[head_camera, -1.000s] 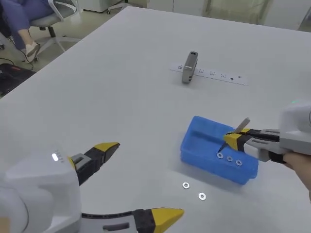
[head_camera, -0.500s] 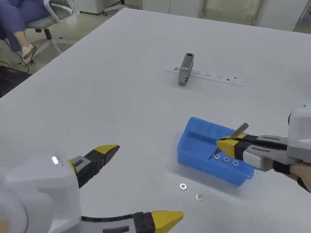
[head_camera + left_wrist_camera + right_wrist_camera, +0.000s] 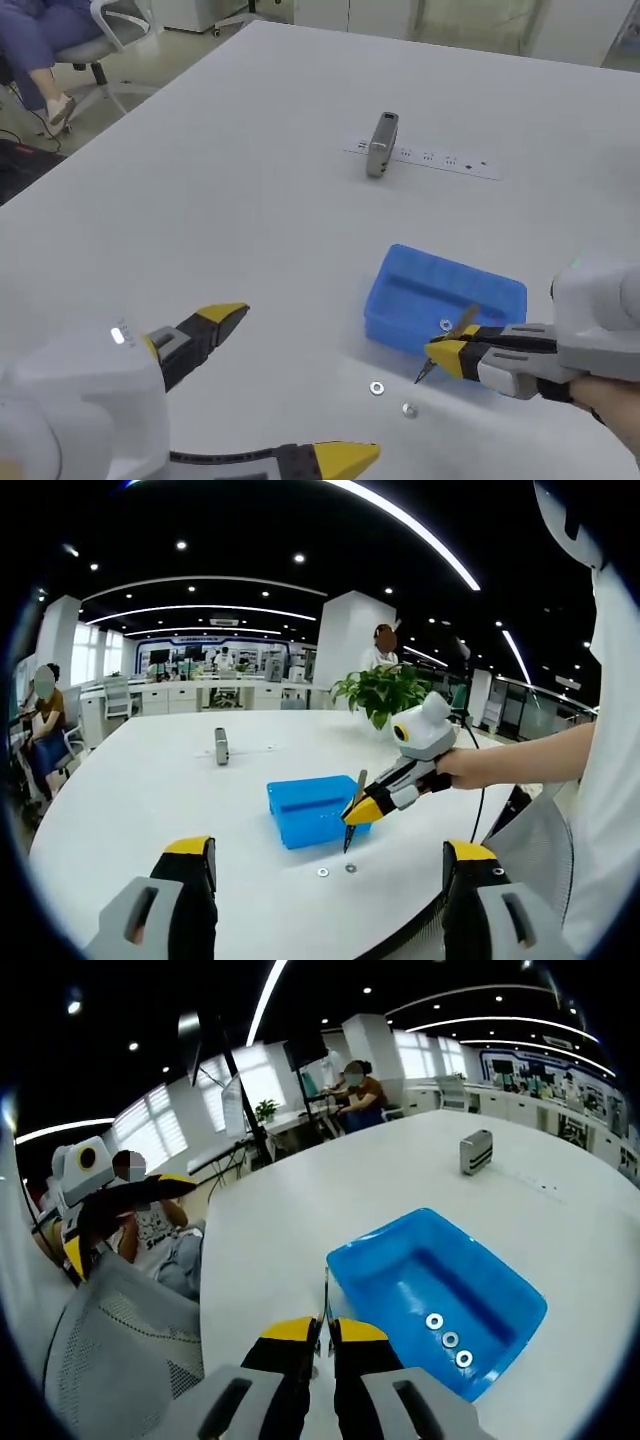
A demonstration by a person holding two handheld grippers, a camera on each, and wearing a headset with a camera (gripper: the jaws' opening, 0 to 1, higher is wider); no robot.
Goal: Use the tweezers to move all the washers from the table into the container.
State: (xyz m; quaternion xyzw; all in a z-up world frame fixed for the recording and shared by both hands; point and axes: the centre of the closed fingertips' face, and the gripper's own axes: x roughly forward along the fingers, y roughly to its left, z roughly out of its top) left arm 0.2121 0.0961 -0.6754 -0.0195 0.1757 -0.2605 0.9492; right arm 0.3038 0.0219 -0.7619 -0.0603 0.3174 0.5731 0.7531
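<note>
Tweezers (image 3: pixel 463 322) are swinging out of the container (image 3: pixel 400 300) and dipping toward two washers (image 3: pixel 376 387) lying on the bench (image 3: pixel 250 180) just in front of it. Three washers (image 3: pixel 450 1340) are already sitting inside, so two are remaining. Meanwhile the right hand-held gripper (image 3: pixel 447 352) is pinching the tweezers, and the left hand-held gripper (image 3: pixel 290 383) is hanging wide, empty.

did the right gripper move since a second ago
Yes. The right gripper was holding its tweezers inside the blue container; now it has drawn back past the near wall, tip by the two loose washers on the table.
</note>
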